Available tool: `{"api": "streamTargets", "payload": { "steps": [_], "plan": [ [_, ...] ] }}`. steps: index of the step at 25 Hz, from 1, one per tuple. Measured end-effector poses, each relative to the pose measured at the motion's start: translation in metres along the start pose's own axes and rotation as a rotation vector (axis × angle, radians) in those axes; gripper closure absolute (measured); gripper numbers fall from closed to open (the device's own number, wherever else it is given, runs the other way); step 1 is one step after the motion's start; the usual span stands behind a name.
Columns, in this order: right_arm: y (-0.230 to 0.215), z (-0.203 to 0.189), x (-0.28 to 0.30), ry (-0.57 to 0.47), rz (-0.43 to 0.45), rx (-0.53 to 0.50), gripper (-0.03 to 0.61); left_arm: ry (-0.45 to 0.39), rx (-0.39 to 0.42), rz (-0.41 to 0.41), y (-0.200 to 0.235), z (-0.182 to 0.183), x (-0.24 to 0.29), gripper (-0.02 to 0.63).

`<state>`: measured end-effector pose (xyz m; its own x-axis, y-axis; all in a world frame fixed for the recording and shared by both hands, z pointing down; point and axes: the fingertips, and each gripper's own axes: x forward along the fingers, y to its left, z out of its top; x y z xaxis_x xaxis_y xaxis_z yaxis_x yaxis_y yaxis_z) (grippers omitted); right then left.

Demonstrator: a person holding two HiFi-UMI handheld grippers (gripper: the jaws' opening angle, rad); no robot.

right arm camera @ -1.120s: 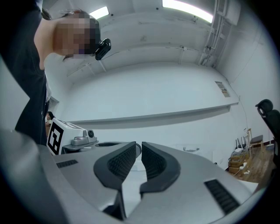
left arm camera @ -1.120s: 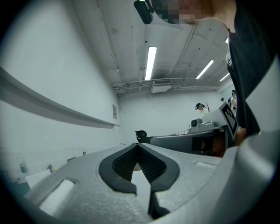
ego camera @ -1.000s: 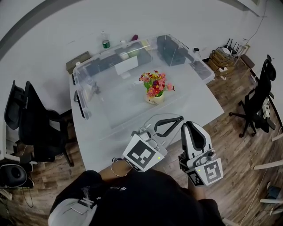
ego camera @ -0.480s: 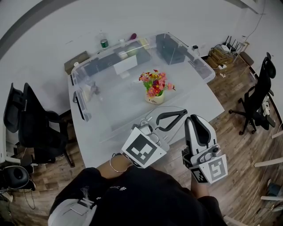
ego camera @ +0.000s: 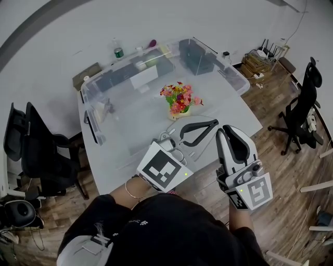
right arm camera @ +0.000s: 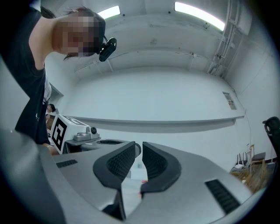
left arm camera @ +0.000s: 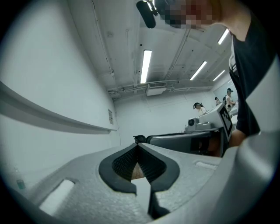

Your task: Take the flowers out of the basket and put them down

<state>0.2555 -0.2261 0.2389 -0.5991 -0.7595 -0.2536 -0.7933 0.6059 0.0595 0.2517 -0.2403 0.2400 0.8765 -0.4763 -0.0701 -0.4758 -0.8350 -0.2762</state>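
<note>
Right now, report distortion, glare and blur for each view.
Head view: fisheye bows the wall and floor; light even, flowers sharp. Left gripper view: dark round vignette, ceiling tube blown out, left tool bulging near the lens. Right gripper view: same vignette, ceiling lights glaring, right tool equally swollen.

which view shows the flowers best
The head view: the flowers show whole, in colour, with nothing in front. The left and right gripper views look past their own jaws at wall and ceiling, with no flowers recognisable.
</note>
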Motion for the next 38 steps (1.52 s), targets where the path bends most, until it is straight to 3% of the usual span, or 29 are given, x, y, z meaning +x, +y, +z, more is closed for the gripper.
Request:
{"api": "streamTargets", "payload": {
  "steps": [38],
  "plan": [
    [0.019,0.041,0.120,-0.015,0.141,-0.142,0.537,0.024,0.221,0.001,0.113,0.043,-0.030,0.618]
  ]
}}
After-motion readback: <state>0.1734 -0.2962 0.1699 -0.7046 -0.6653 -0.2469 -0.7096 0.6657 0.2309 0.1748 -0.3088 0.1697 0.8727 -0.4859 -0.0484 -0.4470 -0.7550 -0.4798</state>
